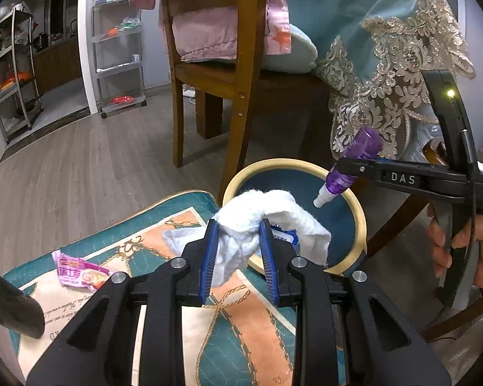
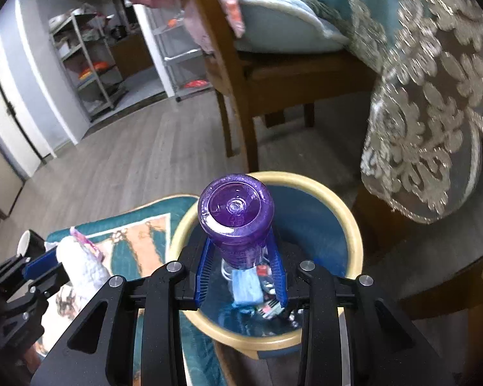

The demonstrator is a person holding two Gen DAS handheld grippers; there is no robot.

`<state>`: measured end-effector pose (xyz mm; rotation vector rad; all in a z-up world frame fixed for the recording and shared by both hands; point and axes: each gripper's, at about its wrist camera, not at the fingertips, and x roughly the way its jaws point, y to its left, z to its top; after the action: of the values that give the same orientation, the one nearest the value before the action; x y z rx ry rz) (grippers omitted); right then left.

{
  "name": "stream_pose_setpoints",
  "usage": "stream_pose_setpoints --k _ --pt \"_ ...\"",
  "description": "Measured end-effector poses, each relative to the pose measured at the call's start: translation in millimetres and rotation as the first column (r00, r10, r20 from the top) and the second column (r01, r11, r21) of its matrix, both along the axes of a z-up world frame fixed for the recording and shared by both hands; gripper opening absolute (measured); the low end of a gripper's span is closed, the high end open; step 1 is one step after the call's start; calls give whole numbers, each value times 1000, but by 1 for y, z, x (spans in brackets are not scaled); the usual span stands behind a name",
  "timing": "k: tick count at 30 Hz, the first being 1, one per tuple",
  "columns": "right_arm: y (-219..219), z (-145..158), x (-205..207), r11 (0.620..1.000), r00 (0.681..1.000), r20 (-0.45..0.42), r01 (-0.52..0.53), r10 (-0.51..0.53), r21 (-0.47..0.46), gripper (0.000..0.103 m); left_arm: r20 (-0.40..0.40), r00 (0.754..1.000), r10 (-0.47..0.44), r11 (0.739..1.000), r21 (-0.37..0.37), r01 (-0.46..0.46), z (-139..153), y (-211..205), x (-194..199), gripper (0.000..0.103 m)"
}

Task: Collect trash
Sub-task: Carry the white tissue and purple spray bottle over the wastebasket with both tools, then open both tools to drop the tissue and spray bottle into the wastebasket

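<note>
Tissue (image 1: 241,234) sits clamped in the left gripper (image 1: 238,254); the right gripper (image 2: 241,273) pinches a purple bottle (image 2: 236,222) over the bin (image 2: 351,225).

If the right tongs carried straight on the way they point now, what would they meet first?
Probably the trash bin's inside: the right tongs, gripping the purple bottle, aim into its opening, where a blue mask lies. Depth is unclear.

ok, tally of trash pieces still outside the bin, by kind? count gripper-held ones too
White tissue wad, held in the left gripper: 1
Purple plastic bottle, held in the right gripper over the bin: 1
Pink snack wrapper on the mat: 1
Black paper cup lying on its side: 1
Total: 4
</note>
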<state>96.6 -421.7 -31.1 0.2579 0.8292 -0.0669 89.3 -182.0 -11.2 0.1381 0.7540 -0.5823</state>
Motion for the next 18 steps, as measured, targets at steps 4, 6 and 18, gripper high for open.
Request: stream_pose_setpoints --k 4,6,18 --pt "-11 -7 2 999 999 -20 36 -36 14 34 -19 1000 -8 1000 14 8 -9 -12 10 26" --pt "-15 -12 3 998 998 -34 54 -53 23 34 -26 1000 -15 1000 24 16 -16 -18 14 26" --pt "-26 -44 8 997 987 -137 78 -78 -5 34 -68 996 -58 995 75 63 -47 -59 24 26"
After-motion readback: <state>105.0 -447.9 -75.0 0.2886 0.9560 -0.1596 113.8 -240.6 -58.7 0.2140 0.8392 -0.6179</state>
